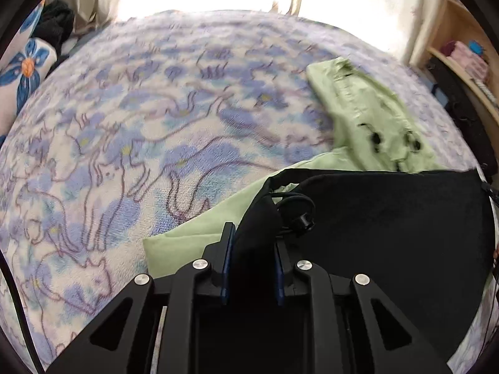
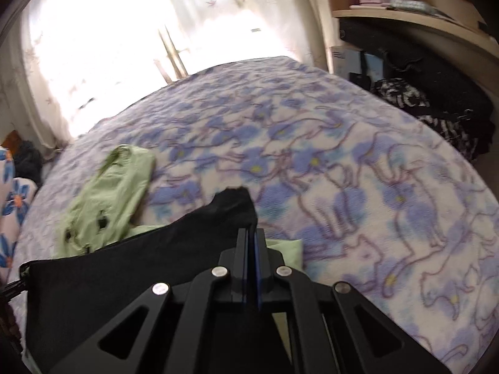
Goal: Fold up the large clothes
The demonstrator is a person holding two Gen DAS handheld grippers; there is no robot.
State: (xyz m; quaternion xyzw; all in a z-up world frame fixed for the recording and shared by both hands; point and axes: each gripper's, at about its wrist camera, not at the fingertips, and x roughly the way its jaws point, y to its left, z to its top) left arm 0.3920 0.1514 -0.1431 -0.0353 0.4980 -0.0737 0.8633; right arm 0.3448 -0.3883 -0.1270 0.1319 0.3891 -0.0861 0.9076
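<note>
A black garment (image 1: 389, 218) with a drawstring and toggle (image 1: 304, 222) lies on the bed over a light green garment (image 1: 368, 115). My left gripper (image 1: 253, 237) is shut on a bunched fold of the black cloth at its corner by the drawstring. In the right wrist view the black garment (image 2: 140, 265) stretches to the lower left, and its far corner sticks up past my right gripper (image 2: 251, 233), which is shut on that edge. The green garment (image 2: 115, 187) lies rumpled to the left, with a strip of it showing just right of the fingers.
The bed is covered by a fleece blanket (image 1: 140, 124) with purple flowers and cats. A blue-flowered pillow (image 1: 25, 68) and dark clothing (image 1: 56, 21) lie at the left. A wooden shelf (image 2: 405, 18) and a pile of dark clothes (image 2: 436, 109) stand to the right; bright curtains hang behind.
</note>
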